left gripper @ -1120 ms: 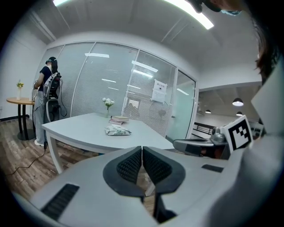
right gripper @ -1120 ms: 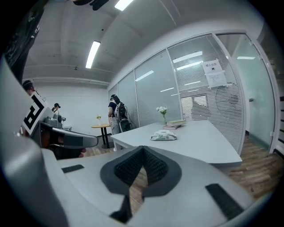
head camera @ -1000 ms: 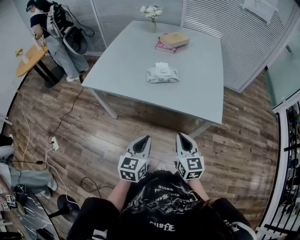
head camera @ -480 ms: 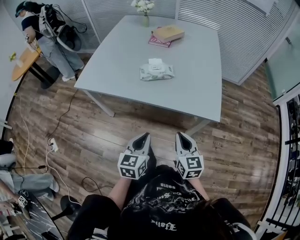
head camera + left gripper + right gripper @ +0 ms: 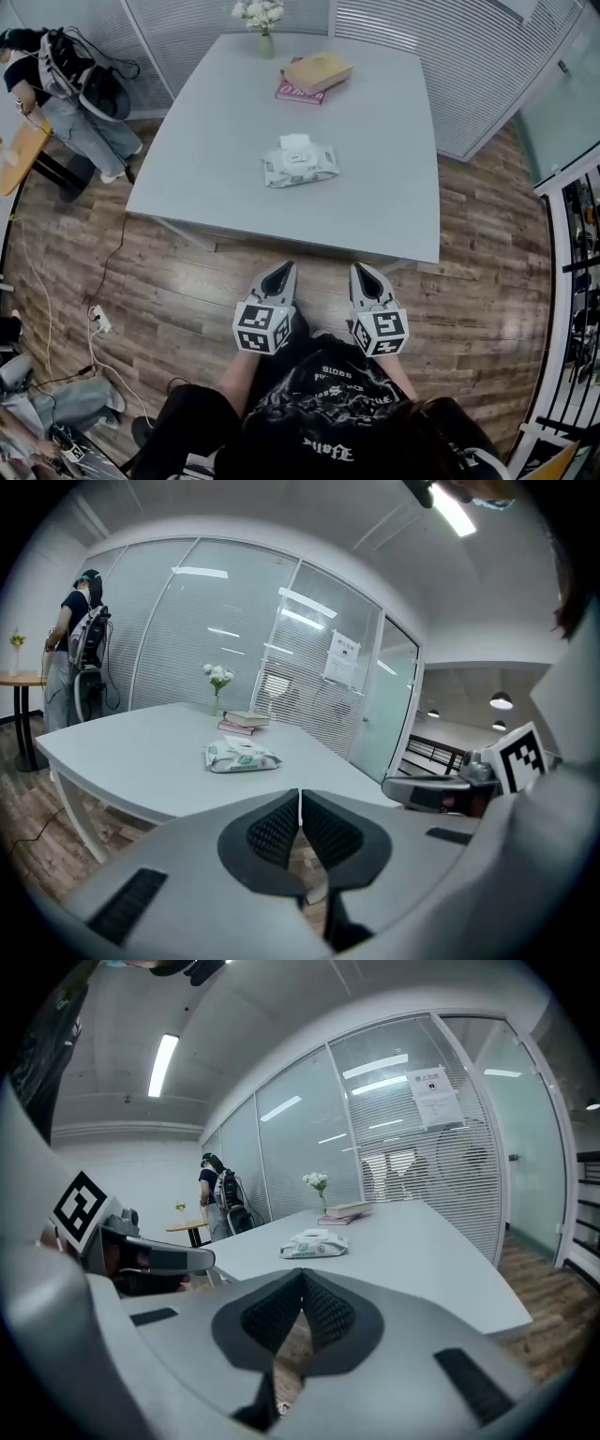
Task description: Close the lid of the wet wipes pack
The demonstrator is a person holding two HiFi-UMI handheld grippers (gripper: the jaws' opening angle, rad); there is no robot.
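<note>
The left gripper is held low in front of the person's body, its jaws pressed together tip to tip with nothing between them. The right gripper sits just beside it, its jaws likewise closed and empty. Both point toward the near edge of the grey table and hang above the wooden floor, short of that edge and well apart from anything on the tabletop.

The wet wipes pack lies flat near the middle of the table, touched by neither gripper. A white flap at its far side looks like the lid standing open, though it is too small in every view to be sure.

Farther back on the table, a tan book rests on a pink book, and a small vase of white flowers stands near the far edge. Glass walls with blinds enclose the far side of the room.

Off to the left, a person with a backpack stands at a round wooden side table, and cables trail across the floor
</note>
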